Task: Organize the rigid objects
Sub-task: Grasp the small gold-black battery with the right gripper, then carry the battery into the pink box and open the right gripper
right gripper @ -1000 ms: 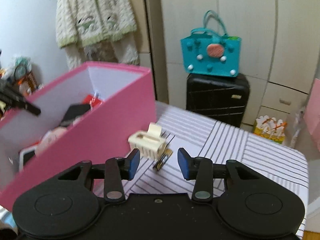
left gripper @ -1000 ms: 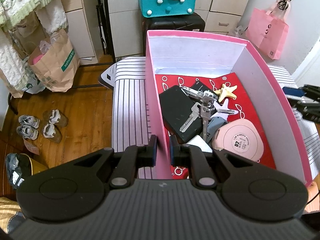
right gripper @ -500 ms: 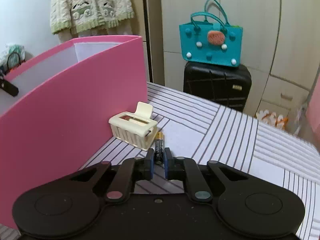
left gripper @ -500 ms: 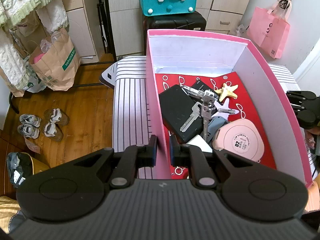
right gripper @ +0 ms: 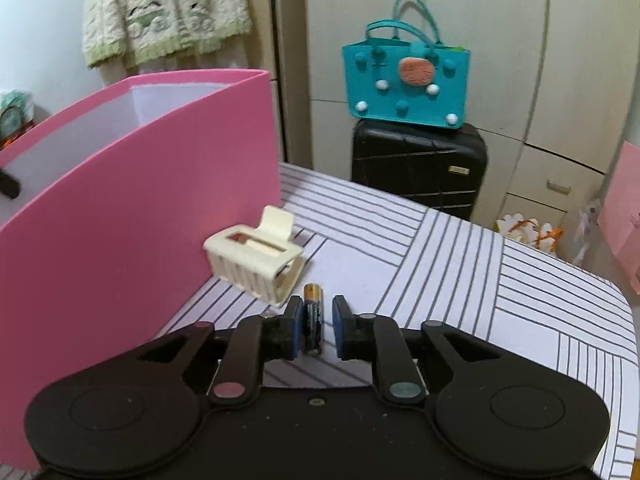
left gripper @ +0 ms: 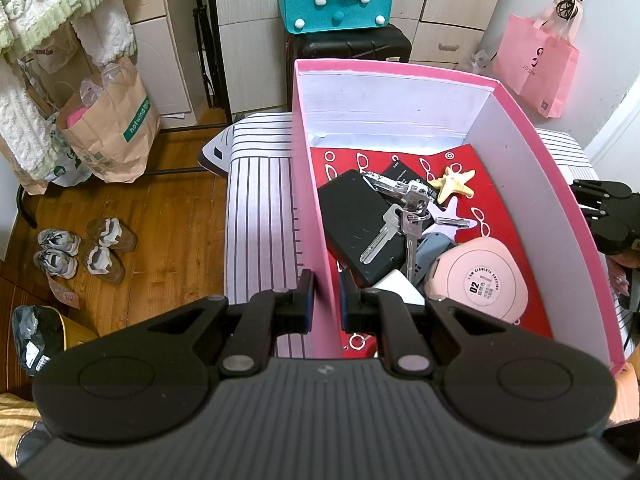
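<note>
A pink box stands on a striped table. It holds a black case, keys, a yellow starfish and a pink round case. My left gripper is shut on the box's left wall. In the right wrist view a black and gold battery lies on the table between the fingers of my right gripper, which stand slightly apart around it. A cream hair claw lies just beyond, beside the box's outer wall.
A teal felt bag sits on a black suitcase behind the table. A pink shopping bag hangs at the right. A paper bag and shoes are on the wooden floor at the left.
My right gripper dropped to the table and closed around the battery, then its fingers parted a little. My left gripper kept its hold on the box wall.
</note>
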